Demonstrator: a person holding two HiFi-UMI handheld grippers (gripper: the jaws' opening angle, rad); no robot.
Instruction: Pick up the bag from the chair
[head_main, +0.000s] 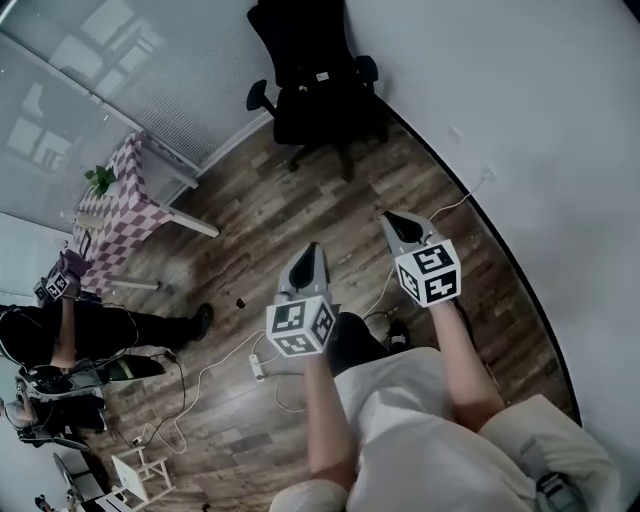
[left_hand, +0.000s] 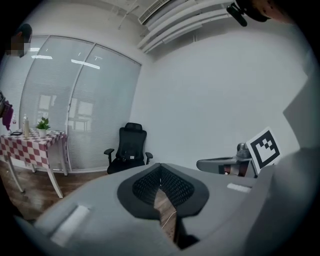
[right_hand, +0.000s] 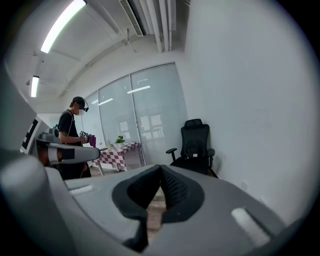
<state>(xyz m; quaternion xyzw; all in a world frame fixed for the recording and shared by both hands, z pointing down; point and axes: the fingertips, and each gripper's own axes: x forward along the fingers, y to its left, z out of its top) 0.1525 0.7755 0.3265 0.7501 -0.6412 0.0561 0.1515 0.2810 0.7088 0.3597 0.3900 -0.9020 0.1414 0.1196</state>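
Approach step. Left gripper (head_main: 312, 250) and right gripper (head_main: 387, 217) are both pinched closed and empty, well apart from the black office chair (head_main: 315, 90). The dark bag (right_hand: 194, 159) seems to sit on its seat, hard to separate. Next: get closer, spread jaws.

The chair (head_main: 318, 90) is black, the tablecloth (left_hand: 30, 147) red-and-white checked, the plank floor (head_main: 300, 210) brown — the wall (head_main: 520, 110) white.
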